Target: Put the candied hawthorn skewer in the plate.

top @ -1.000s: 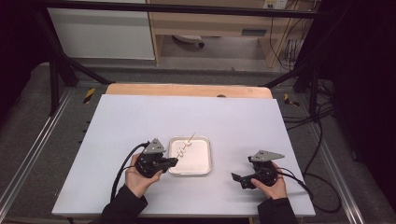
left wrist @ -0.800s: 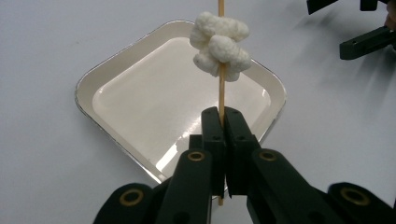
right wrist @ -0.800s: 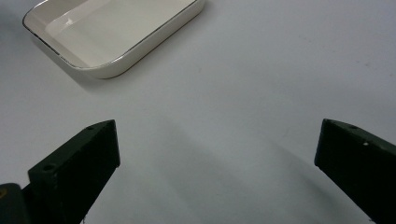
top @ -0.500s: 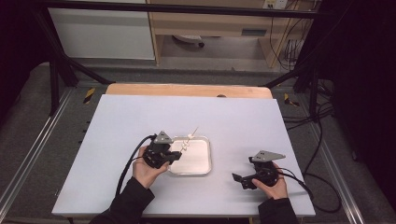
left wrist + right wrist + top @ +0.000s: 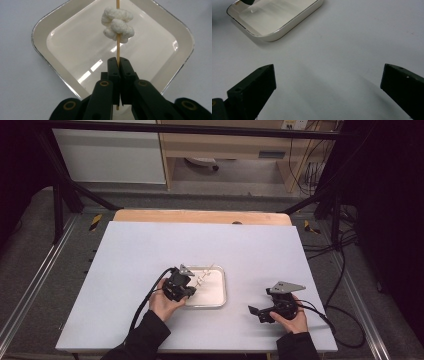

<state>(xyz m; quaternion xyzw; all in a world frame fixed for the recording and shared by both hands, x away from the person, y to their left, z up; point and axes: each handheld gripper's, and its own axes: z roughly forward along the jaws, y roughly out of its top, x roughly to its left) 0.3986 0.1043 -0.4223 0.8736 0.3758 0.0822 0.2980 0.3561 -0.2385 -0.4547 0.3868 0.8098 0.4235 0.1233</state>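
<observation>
Wooden skewer (image 5: 118, 47), threaded with white puffed pieces (image 5: 117, 23), is clamped in the left hand-held gripper (image 5: 117, 62) above the white tray (image 5: 45, 53); right hand-held gripper (image 5: 328, 82) rests wide apart at the tray's 4 o'clock on the bench (image 5: 150, 245), so the next move probably calls for lowering or stripping the skewer.

Glossy cream tray (image 5: 60, 27), thin wooden skewer (image 5: 118, 47), matt table (image 5: 352, 50).

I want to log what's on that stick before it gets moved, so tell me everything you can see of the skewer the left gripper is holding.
The skewer is a thin, straight, pale wooden stick. Three or so white, puffy, lumpy pieces are threaded on it, bunched together. The left gripper has its jaws shut on the bare stick just below them, and a short end shows beneath the jaws. It is held over the white tray; its far end runs out of the frame.
</observation>
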